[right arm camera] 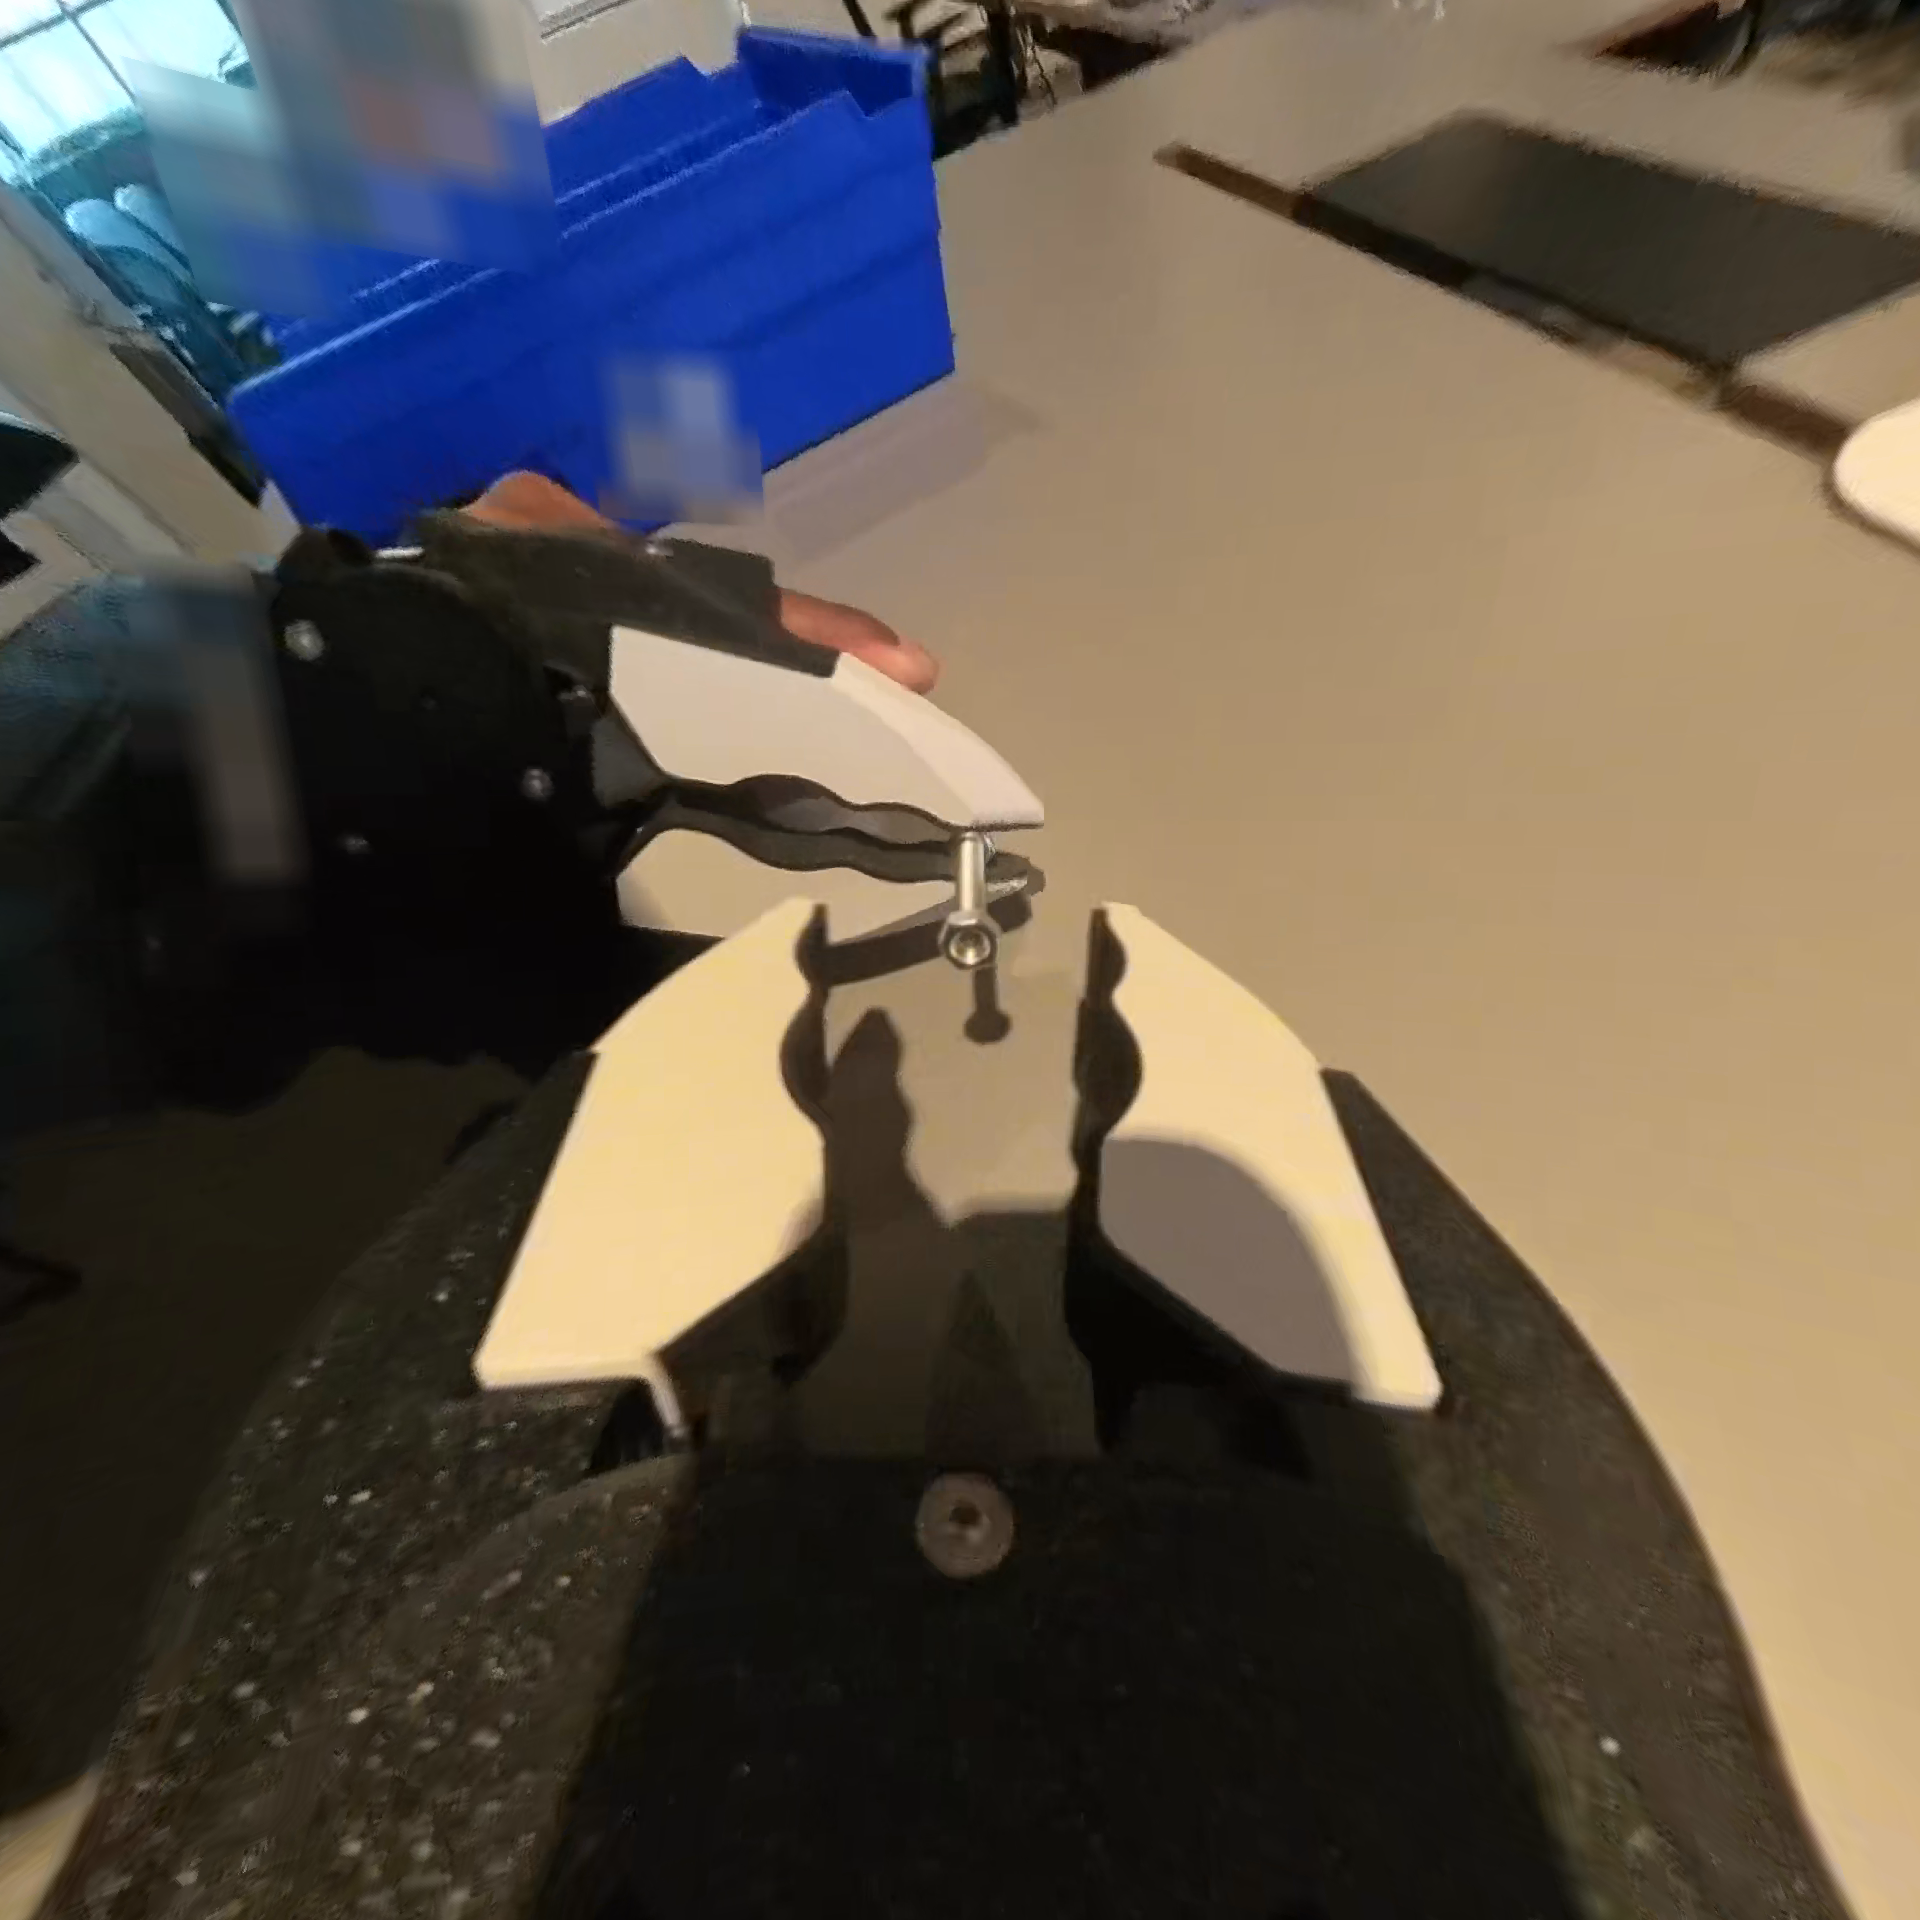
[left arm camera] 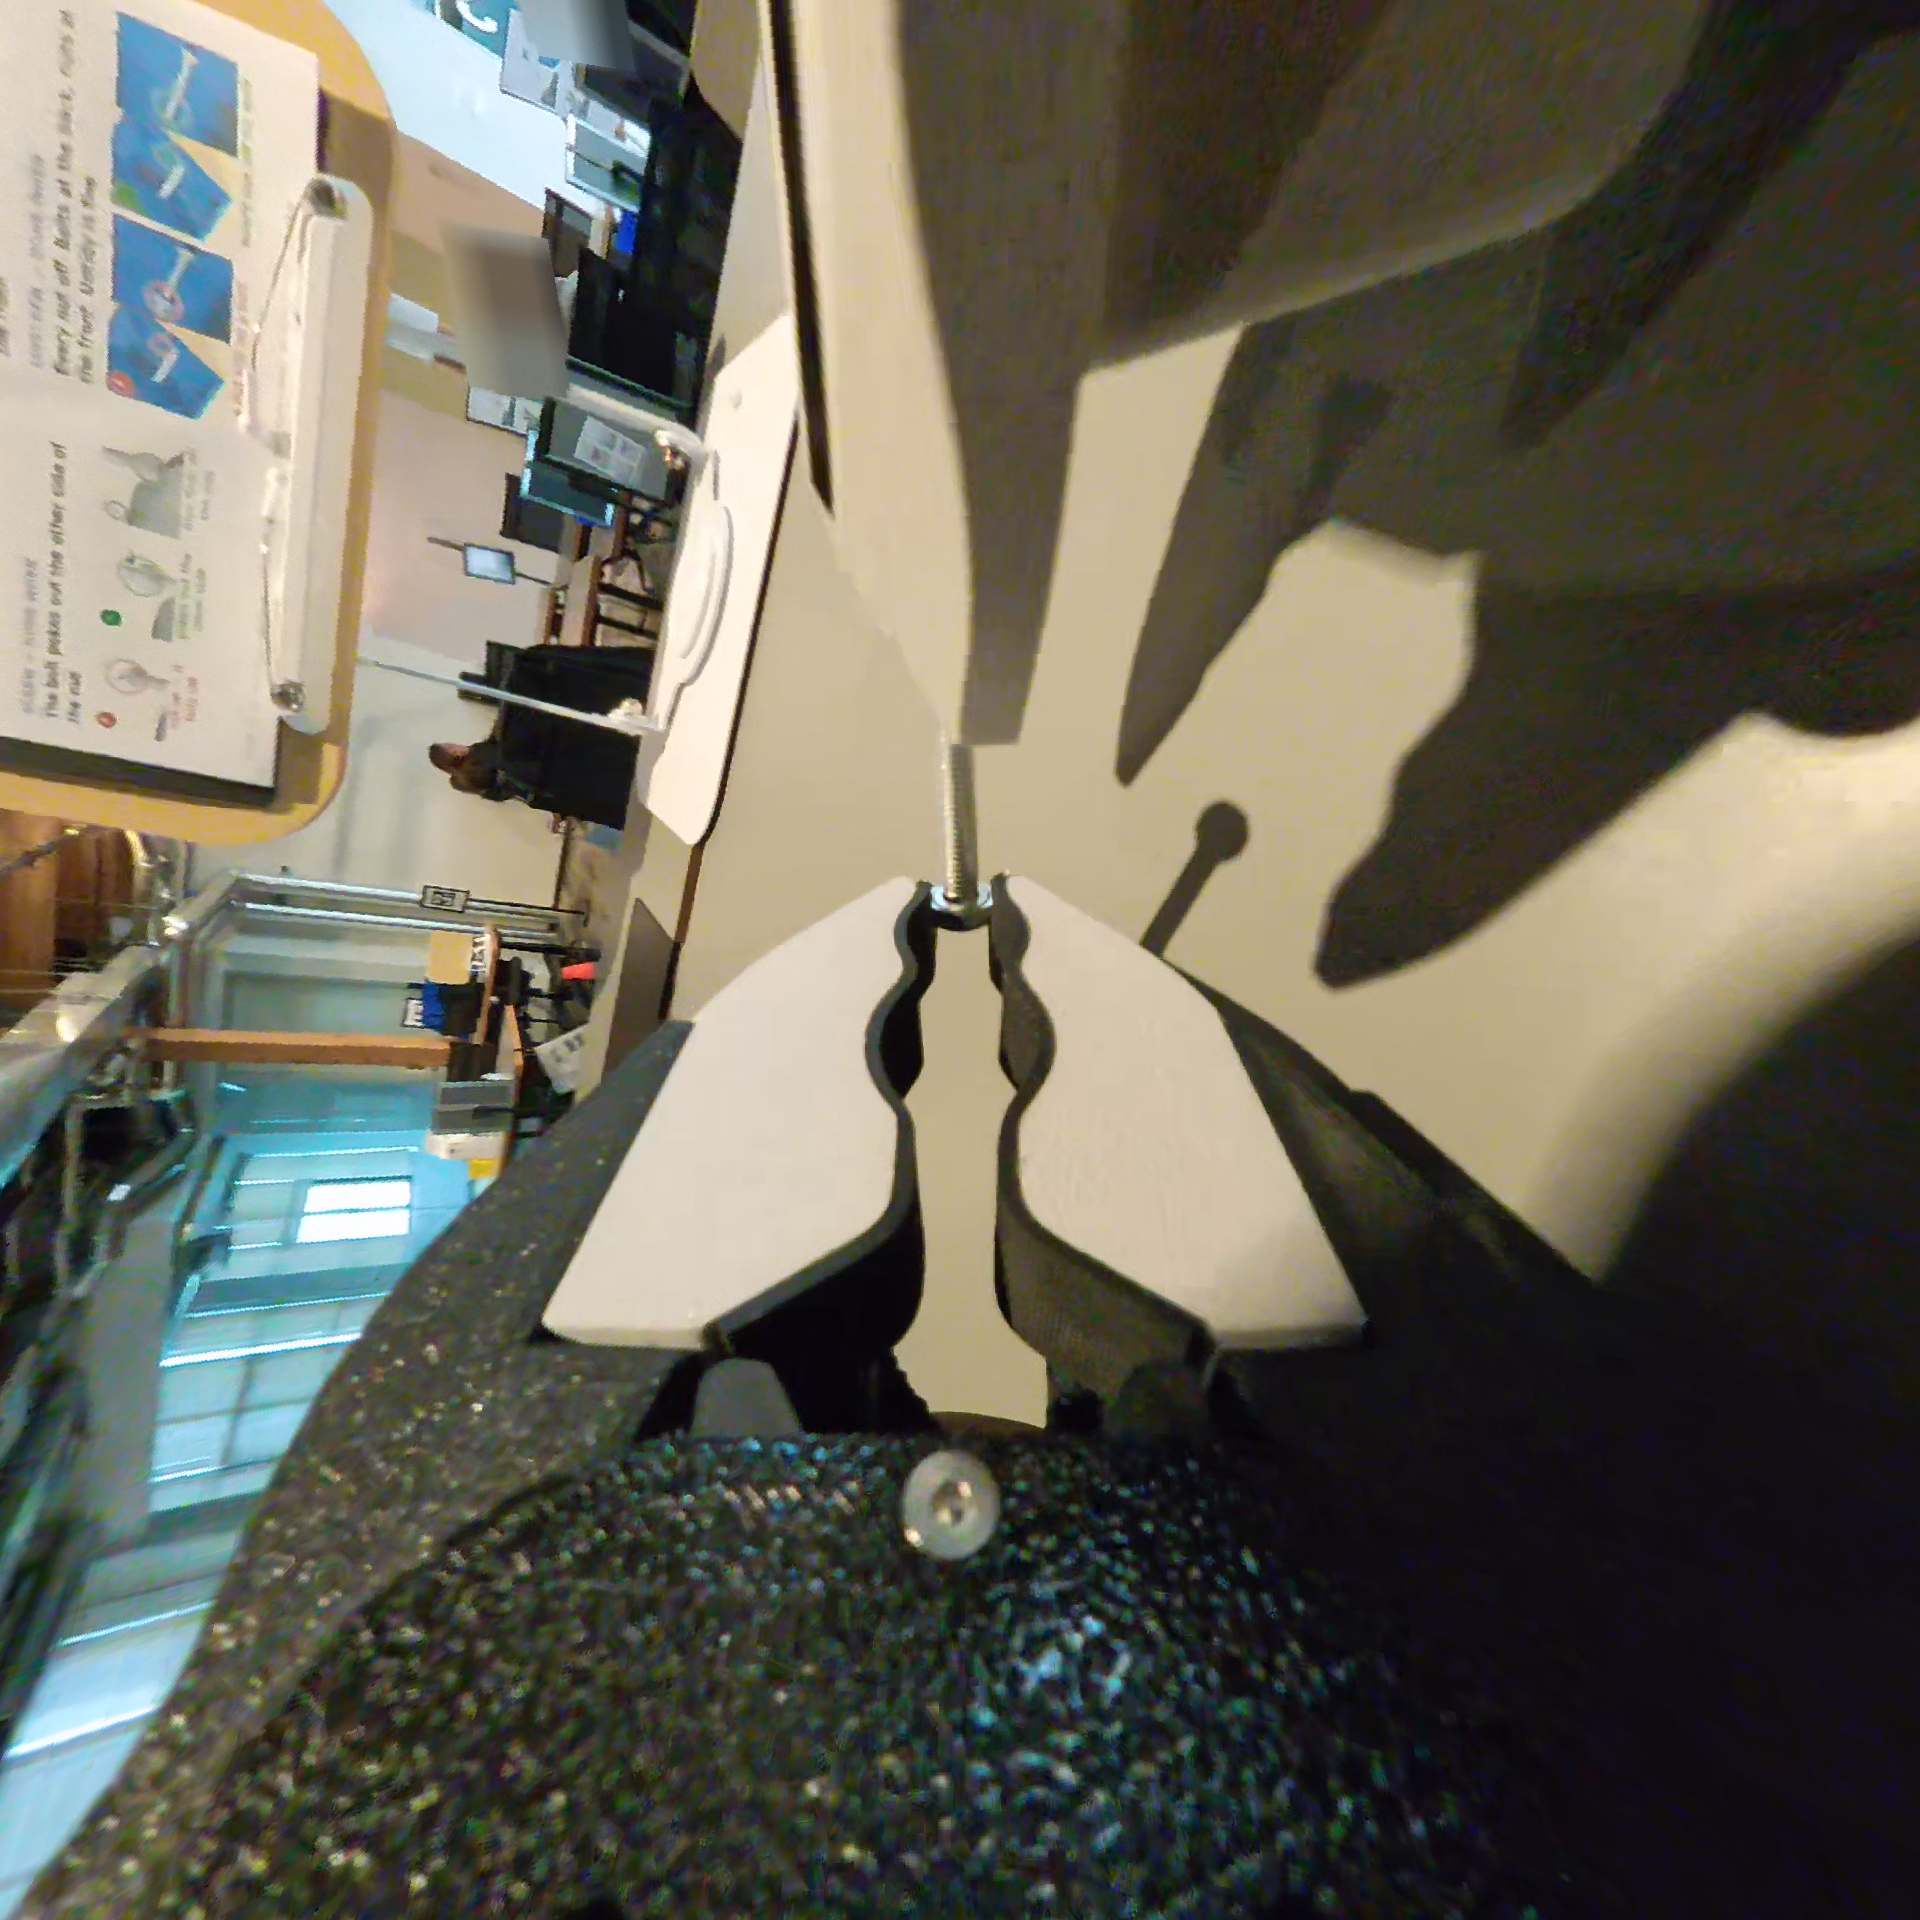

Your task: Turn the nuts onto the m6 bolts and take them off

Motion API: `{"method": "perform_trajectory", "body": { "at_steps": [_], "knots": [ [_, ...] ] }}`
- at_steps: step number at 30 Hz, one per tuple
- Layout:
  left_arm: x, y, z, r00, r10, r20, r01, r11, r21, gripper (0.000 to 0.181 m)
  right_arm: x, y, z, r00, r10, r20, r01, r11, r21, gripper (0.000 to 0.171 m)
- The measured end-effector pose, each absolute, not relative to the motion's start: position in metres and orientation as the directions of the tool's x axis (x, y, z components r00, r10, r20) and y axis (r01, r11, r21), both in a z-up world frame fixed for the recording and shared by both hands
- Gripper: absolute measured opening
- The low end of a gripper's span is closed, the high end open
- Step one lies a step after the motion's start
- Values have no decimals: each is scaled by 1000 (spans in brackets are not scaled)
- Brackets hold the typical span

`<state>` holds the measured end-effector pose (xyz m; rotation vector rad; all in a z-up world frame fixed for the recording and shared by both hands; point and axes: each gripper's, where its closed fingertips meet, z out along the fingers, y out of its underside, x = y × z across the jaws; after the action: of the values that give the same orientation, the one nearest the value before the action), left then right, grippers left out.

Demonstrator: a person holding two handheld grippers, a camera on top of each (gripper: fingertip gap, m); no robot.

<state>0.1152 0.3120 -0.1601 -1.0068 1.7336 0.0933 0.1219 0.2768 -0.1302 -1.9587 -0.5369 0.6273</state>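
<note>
— What sort of place is this?
— A shared workroom: long pale tables point(right arm camera: 1351, 623), a blue parts bin point(right arm camera: 727, 260), an instruction sheet on a clipboard point(left arm camera: 156, 416), monitors point(left arm camera: 561, 478) behind.

My left wrist camera, rolled sideways, looks close along my left gripper point(left arm camera: 962, 902) at the bolt point(left arm camera: 954, 810). My right wrist camera looks down over my right gripper point(right arm camera: 956, 914) at the white table point(right arm camera: 1351, 644). Both views share that bolt.
</note>
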Motion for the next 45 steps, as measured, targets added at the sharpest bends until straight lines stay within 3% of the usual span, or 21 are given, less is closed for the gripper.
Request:
{"method": "perform_trajectory", "body": {
  "at_steps": [3, 6, 10, 15, 25, 35, 40, 45],
  "knots": [
    [118, 315, -158, 3, -659, -752, -621, 588, -518, 10, 129, 281, -122, 775, 632, 8, 218, -255, -942, 59],
    [127, 317, -153, 49, -715, -698, -549, 564, -617, 10, 131, 281, -110, 764, 631, 134, 247, -95, -964, 58],
    [149, 321, -139, 35, -738, -674, -416, 602, -681, 10, 130, 277, -92, 748, 630, 209, 225, 56, -973, 48],
    [167, 314, -120, -18, -851, -524, -228, 514, -827, 10, 148, 278, -76, 796, 572, 197, 157, 120, -980, 48],
    [161, 284, -114, -149, -910, -387, -158, 408, -899, 10, 141, 266, -65, 741, 642, 199, 86, 203, -975, 30],
    [151, 268, -117, -207, -910, -360, -169, 396, -903, 10, 129, 259, -64, 700, 688, 194, 64, 210, -976, 28],
    [151, 266, -119, -200, -908, -367, -179, 403, -898, 10, 126, 259, -66, 706, 678, 205, 89, 203, -975, 10],
    [154, 274, -119, -120, -918, -378, -209, 395, -894, 10, 130, 267, -65, 783, 601, 162, 80, 162, -984, 10]
  ]
}}
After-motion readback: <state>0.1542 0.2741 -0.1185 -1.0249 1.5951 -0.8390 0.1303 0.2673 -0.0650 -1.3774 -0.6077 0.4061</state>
